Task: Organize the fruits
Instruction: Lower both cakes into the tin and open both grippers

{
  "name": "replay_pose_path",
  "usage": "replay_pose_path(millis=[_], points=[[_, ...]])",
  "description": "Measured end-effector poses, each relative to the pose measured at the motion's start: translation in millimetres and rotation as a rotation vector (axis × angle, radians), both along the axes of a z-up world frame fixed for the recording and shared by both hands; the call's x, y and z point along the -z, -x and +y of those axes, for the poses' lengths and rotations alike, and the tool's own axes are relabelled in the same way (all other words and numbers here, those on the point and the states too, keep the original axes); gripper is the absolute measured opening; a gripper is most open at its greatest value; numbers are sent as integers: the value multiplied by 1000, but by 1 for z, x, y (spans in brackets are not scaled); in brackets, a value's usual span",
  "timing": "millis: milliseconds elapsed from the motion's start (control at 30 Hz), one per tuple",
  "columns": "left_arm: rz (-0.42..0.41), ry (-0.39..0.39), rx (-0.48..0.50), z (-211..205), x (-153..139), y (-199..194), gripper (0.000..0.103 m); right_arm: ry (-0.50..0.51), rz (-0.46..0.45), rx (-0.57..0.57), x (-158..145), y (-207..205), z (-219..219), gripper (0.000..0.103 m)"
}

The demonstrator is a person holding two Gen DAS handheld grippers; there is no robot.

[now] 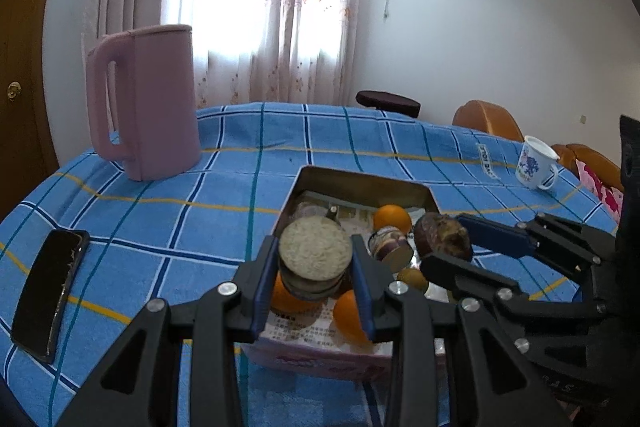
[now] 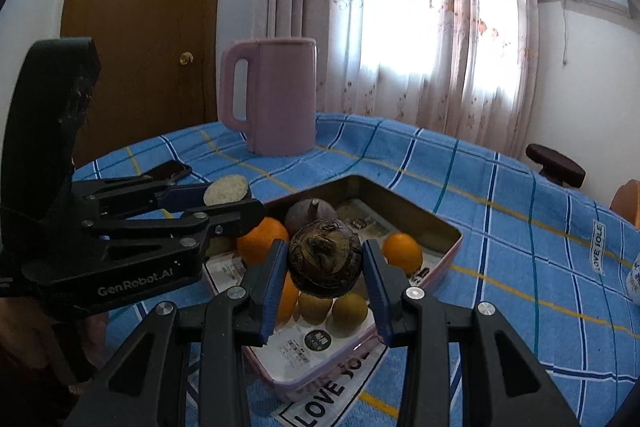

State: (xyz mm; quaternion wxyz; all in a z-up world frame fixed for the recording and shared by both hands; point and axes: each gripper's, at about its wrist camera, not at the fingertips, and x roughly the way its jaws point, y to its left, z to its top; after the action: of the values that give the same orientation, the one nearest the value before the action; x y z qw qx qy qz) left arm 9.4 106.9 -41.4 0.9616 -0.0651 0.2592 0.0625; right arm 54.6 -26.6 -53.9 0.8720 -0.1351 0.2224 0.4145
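Note:
A rectangular tin box [image 1: 362, 183] [image 2: 416, 213] sits on the blue checked tablecloth and holds several oranges [image 1: 392, 219] [image 2: 402, 253], a cut purple fruit [image 1: 390, 247] and two small yellow-green fruits [image 2: 350, 311]. My left gripper [image 1: 316, 267] is shut on a halved fruit with a pale cut face [image 1: 315, 247] [image 2: 226, 190], held above the box's near left part. My right gripper [image 2: 326, 277] is shut on a dark brown round fruit [image 2: 326, 259] [image 1: 442, 237], held above the box's near end.
A pink kettle [image 1: 152, 103] [image 2: 276, 95] stands at the far left of the table. A black phone [image 1: 50, 291] lies at the left edge. A white printed mug [image 1: 534, 163] stands at the right. Chairs and a dark stool [image 1: 388, 103] stand beyond the table.

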Motion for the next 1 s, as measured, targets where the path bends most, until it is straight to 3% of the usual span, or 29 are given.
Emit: replay_pose_path(millis=[567,700,833,1000], points=[[77,-20,48,-11,13,-8,38,58,104,-7,12,-12,6,41],[72,-24,28,-9,13,-6,46,48,110,8,11,-14,3,47],[46,-34,-19,-5,8,0,68,13,100,44,7,-14,-6,62],[0,-27,-23,-4,-1,9,78,-6,58,95,2,-10,-17,62]])
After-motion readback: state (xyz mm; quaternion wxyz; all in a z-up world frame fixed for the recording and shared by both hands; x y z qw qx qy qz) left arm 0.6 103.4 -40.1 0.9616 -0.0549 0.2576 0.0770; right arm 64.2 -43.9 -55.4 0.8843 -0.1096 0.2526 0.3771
